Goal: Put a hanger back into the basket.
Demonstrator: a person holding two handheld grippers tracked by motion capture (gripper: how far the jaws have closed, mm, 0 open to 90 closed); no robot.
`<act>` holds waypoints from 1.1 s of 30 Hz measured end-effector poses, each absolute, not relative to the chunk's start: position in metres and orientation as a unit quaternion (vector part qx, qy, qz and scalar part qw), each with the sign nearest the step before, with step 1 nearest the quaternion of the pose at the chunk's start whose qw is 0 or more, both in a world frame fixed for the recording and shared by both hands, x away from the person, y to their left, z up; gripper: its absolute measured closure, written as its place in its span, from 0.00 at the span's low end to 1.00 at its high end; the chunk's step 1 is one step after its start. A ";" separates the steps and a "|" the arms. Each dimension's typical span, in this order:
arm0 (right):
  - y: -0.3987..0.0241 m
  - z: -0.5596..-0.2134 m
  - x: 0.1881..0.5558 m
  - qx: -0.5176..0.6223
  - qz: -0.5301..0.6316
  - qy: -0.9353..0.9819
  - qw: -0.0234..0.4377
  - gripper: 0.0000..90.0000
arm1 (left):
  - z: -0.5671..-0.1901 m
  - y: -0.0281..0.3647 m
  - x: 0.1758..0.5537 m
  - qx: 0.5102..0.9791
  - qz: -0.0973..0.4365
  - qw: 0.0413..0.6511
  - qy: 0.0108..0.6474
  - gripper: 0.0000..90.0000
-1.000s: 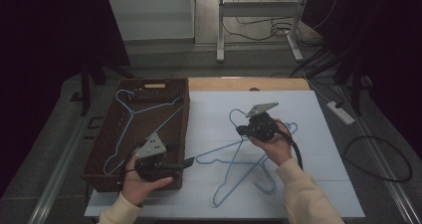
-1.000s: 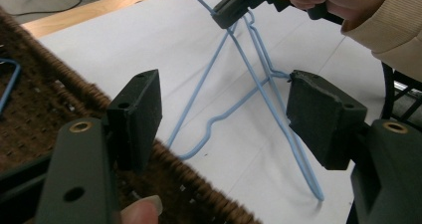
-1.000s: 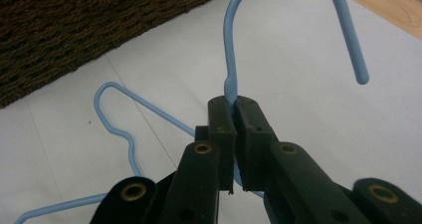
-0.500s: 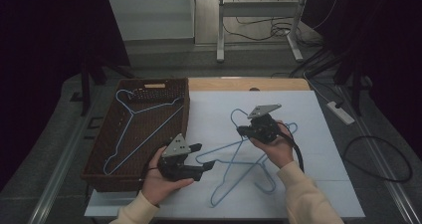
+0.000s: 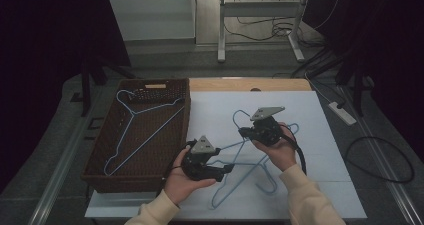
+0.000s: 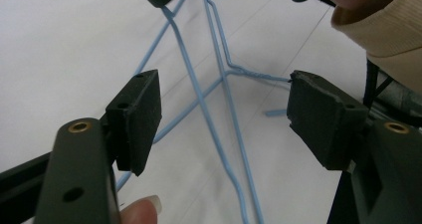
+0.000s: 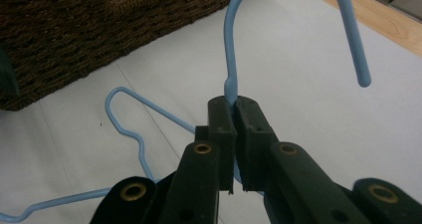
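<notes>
Blue wire hangers lie tangled on the white sheet. My right gripper is shut on the neck of one hanger, just below its hook, which curves up past the right gripper's pressed-together pads. My left gripper hovers low over the hangers' lower arms, pointing right. In the left gripper view the left gripper is open, with two blue wires running on the sheet between the jaws, untouched by the pads. Another blue hanger lies in the brown wicker basket at the left.
The basket's woven wall stands just left of the hangers. A wooden table edge borders the sheet at the back. A power strip and cables lie on the floor to the right.
My left gripper has travelled right from the basket's front corner to over the hangers on the sheet. The right gripper has kept its grip and place.
</notes>
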State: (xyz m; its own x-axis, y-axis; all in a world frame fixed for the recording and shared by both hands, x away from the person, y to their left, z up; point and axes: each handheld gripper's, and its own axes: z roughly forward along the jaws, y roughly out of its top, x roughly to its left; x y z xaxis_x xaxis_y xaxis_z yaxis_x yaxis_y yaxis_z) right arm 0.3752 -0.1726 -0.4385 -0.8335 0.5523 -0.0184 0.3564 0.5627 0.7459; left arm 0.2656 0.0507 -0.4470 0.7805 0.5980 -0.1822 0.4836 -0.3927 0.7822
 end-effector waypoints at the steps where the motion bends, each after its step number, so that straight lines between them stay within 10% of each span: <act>1: -0.172 -0.438 0.375 0.260 0.390 0.875 0.126 0.97 | -0.448 0.048 0.266 0.833 0.061 0.442 0.326 0.34; 14: -0.175 -0.438 0.371 0.259 0.392 0.874 0.128 0.97 | -0.478 0.018 0.284 0.847 0.051 0.405 0.340 0.37; 33: -0.186 -0.433 0.363 0.261 0.422 0.858 0.131 0.95 | -0.498 0.014 0.306 0.825 -0.006 0.414 0.384 0.93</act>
